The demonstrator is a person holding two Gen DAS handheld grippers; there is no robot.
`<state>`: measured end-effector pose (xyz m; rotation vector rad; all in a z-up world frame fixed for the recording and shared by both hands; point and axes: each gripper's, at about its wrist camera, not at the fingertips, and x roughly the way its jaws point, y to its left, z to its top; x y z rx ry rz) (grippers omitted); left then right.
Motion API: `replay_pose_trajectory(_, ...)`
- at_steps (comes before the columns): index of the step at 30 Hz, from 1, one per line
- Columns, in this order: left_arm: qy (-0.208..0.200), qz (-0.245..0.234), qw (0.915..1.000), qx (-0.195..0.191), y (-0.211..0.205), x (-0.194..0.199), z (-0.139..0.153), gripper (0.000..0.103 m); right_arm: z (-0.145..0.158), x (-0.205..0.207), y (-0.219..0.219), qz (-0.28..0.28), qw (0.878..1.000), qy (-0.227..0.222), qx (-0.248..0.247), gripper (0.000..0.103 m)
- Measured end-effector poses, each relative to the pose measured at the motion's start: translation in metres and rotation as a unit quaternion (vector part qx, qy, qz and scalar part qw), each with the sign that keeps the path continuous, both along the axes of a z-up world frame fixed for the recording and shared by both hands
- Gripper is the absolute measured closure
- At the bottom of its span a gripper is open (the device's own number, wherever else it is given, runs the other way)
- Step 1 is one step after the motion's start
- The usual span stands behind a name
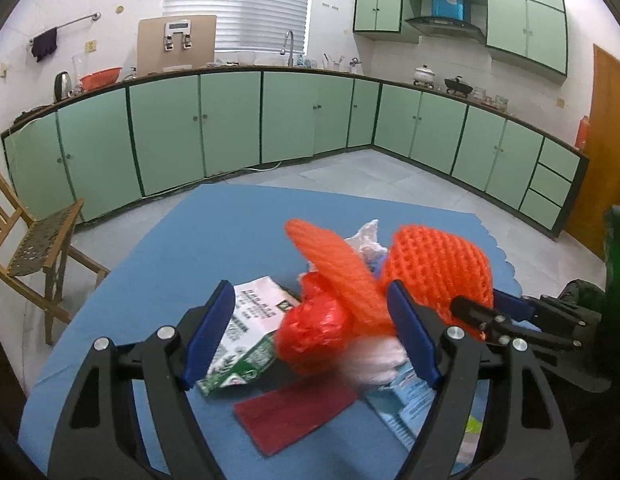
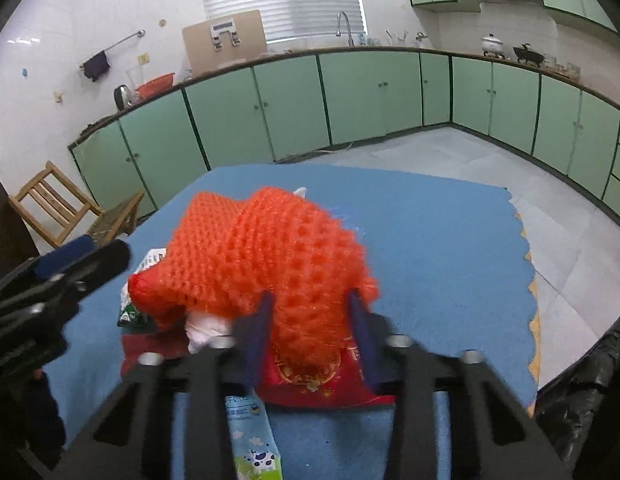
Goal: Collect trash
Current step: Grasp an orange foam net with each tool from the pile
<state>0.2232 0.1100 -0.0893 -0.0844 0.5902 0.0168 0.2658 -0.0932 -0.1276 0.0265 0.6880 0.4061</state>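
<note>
Covering the table, blue mat [image 2: 450,240]; right tool [image 2: 310,320] clamping orange foam net [image 2: 269,248], left tool [image 1: 310,328] agape

The orange foam net [image 2: 265,264] covers most of the trash pile; the red packet [image 2: 318,384] under it shows only in part. The milk carton [image 2: 253,440] is cut off by the lower edge. Carton print [image 1: 249,320] is unreadable. The white wad [image 1: 374,356] is blurred.
</note>
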Motion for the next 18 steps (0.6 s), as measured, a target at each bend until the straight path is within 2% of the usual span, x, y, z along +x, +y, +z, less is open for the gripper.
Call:
replay_pose_trajectory(2,0.004,-0.005,1.0,-0.003,-0.003,0.005,-0.002,0.031,0.003,0.0,-0.004,0.0,1.0,-0.001,0.006,0.08)
replay_pose_trajectory(7,0.019,-0.017,0.9997,-0.003,-0.015,0.02,-0.01,0.037,0.014,-0.008,-0.019,-0.017,0.999,-0.019,0.022,0.08)
replay_pose_trajectory(13,0.048,-0.024,0.9985,0.008,-0.031,0.044,-0.026,0.058,0.019,-0.006,-0.03,-0.028,0.999,-0.026,0.017,0.08)
replay_pose_trajectory(15,0.055,-0.028,0.998,0.011,-0.032,0.048,-0.031,0.073,0.019,-0.007,-0.028,-0.029,0.999,-0.027,0.013,0.08)
replay_pose_trajectory(18,0.058,-0.028,0.9979,0.012,-0.034,0.052,-0.033,0.085,0.019,-0.006,-0.028,-0.03,0.999,-0.027,0.013,0.08)
